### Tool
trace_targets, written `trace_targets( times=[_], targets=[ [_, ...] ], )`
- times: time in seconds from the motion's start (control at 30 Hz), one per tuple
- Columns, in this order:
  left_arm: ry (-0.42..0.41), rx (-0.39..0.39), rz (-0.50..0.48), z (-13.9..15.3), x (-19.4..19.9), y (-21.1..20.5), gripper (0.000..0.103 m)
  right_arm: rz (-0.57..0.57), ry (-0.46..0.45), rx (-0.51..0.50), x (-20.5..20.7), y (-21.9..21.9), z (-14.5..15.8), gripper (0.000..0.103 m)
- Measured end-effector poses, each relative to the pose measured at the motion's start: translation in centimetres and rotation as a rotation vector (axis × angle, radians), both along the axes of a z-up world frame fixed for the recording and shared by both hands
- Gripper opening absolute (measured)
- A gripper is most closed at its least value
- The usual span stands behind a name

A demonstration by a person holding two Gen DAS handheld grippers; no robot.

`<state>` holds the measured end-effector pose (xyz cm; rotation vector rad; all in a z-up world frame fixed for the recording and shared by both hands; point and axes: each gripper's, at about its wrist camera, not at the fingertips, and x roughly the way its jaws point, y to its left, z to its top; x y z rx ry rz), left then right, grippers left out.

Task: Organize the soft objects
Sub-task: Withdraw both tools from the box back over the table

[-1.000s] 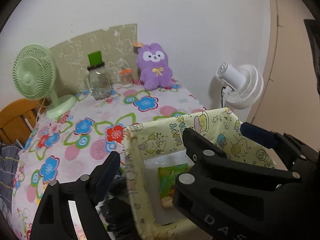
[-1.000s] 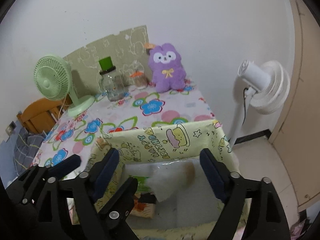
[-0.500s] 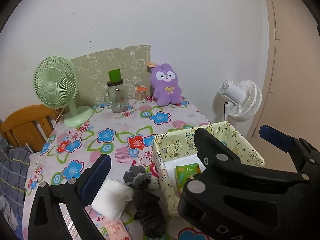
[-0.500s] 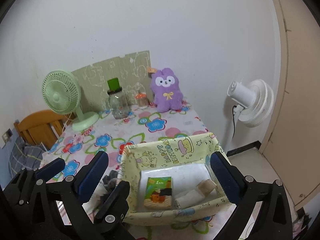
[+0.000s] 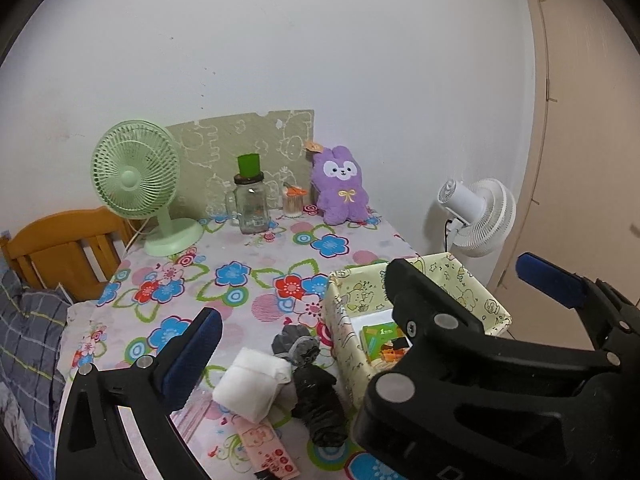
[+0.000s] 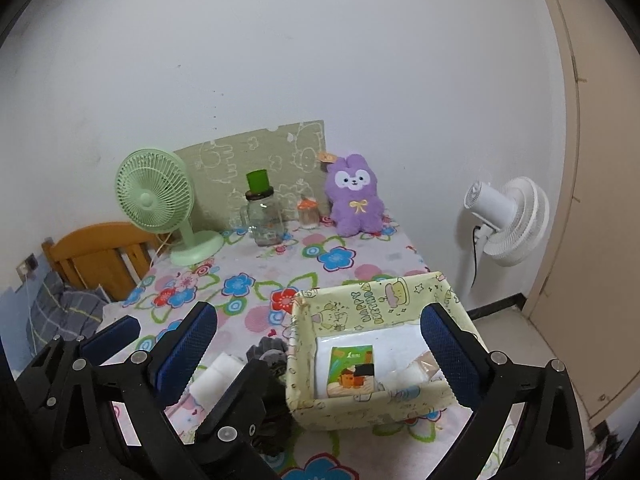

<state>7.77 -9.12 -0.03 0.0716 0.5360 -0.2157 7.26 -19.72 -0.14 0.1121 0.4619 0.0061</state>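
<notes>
A yellow cartoon-print fabric basket [image 6: 360, 408] [image 5: 340, 320] stands at the table's near right corner. Inside lie a green tissue pack [image 6: 352, 368] and a white wrapped bundle [image 6: 404, 376]. Left of the basket, on the floral cloth, are a folded white cloth [image 5: 252, 380], dark grey socks [image 5: 312, 384] and a pink packet [image 5: 268, 448]. A purple plush rabbit [image 5: 342, 186] [image 6: 354, 196] leans on the back wall. My left gripper [image 5: 320, 320] and right gripper [image 6: 318, 320] hover side by side above the near edge, both open and holding nothing.
A green desk fan [image 6: 156, 200], a glass jar with a green cup on top [image 6: 264, 216] and a small jar [image 6: 308, 212] stand at the back. A white floor fan [image 6: 504, 220] is beyond the right edge. A wooden chair [image 5: 60, 248] is left, a door right.
Both grippers have drawn back and risen away from the basket, with their jaws wider. The white bundle now lies loose in the basket. The white cloth and socks have come into view.
</notes>
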Motion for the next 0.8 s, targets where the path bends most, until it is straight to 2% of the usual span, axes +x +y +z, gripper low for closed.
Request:
trace_targets(
  times=[0.23, 0.8],
  targets=[
    [-0.031, 0.002, 0.019, 0.6, -2.0, 1.6, 0.103, 0.012, -0.019, -0.024, -1.9, 1.8, 0.7, 0.103],
    [-0.016, 0.007, 0.124, -0.4, -4.6, 5.5, 0.103, 0.112, -0.028, 0.000, -4.1, 5.5, -0.1, 0.103]
  ],
)
